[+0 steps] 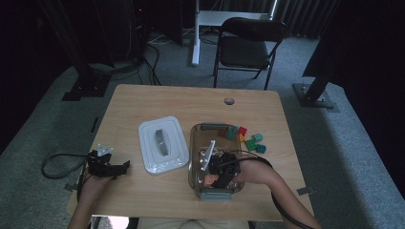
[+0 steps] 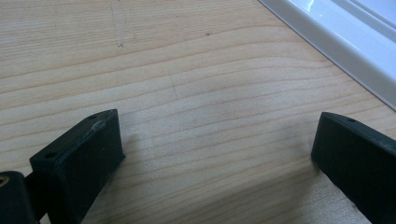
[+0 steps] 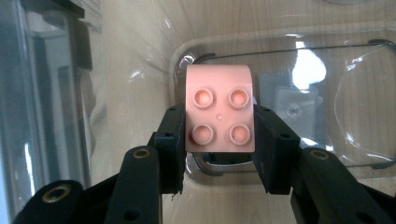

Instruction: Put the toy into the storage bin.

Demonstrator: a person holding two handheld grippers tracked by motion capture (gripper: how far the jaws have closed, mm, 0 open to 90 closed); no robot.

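Note:
My right gripper (image 3: pixel 219 135) is shut on a pink studded brick (image 3: pixel 219 109), its black pads pressing on both sides. It holds the brick inside a clear plastic container (image 3: pixel 140 60), low over the container's floor. From above, the right gripper (image 1: pixel 218 177) and the pink brick (image 1: pixel 209 181) sit in the near half of the container (image 1: pixel 195 143). My left gripper (image 2: pixel 215 154) rests open on the bare wood near the table's left edge, nothing between its jaws; from above the left gripper (image 1: pixel 125 165) points right.
A white lid (image 1: pixel 162 144) with a grey handle lies left of the container; its rim (image 2: pixel 336 42) shows ahead of the left jaws. Several coloured bricks (image 1: pixel 243 135) lie right of the container's far end. A folding chair (image 1: pixel 246 47) stands beyond the table.

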